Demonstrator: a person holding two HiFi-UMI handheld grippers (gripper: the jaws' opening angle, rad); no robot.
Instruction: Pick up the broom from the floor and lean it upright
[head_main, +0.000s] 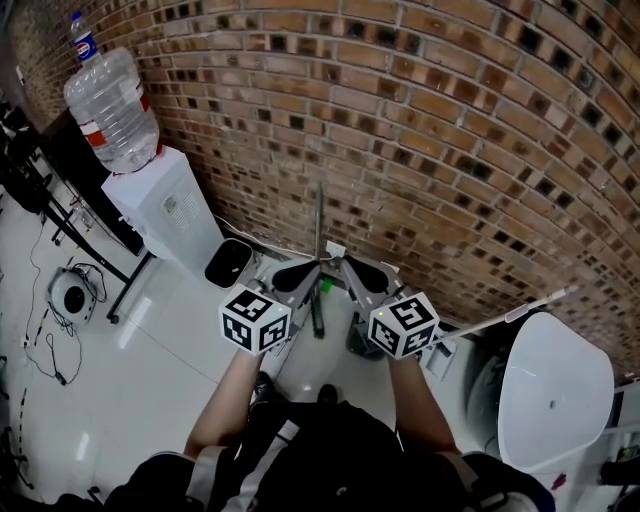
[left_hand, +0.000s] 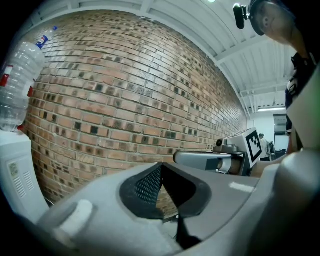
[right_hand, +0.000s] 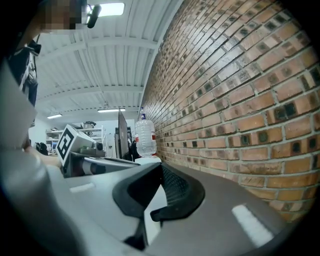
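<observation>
Brick wall (head_main: 450, 150), red-brown with dark inset squares, fills the upper part of the head view above a pale, glossy floor (head_main: 150, 380). The broom (head_main: 319, 225) shows as a thin dark pole standing upright close to the wall, in the middle of the view. Its lower end runs down between the two grippers, and its head cannot be made out.

The left gripper (head_main: 305, 270) has its jaws closed, tips touching, with only brick visible through the gap behind them. The right gripper (head_main: 348, 270) looks the same, tips together and nothing between them. Neither tool holds the pole. Whether their tips touch it cannot be told.

The step in hand appears to be settling the broom against the wall and letting it stand alone. To do this well, the pole's top should rest firmly on the brick with the foot set slightly out from the wall. Both tools should then draw straight back together without brushing the pole sideways.

Both forearms reach forward side by side from the bottom of the view. The grippers point nearly level at the wall and angle inward, forming a V around the pole. A water dispenser (head_main: 165, 215) stands to the left.
</observation>
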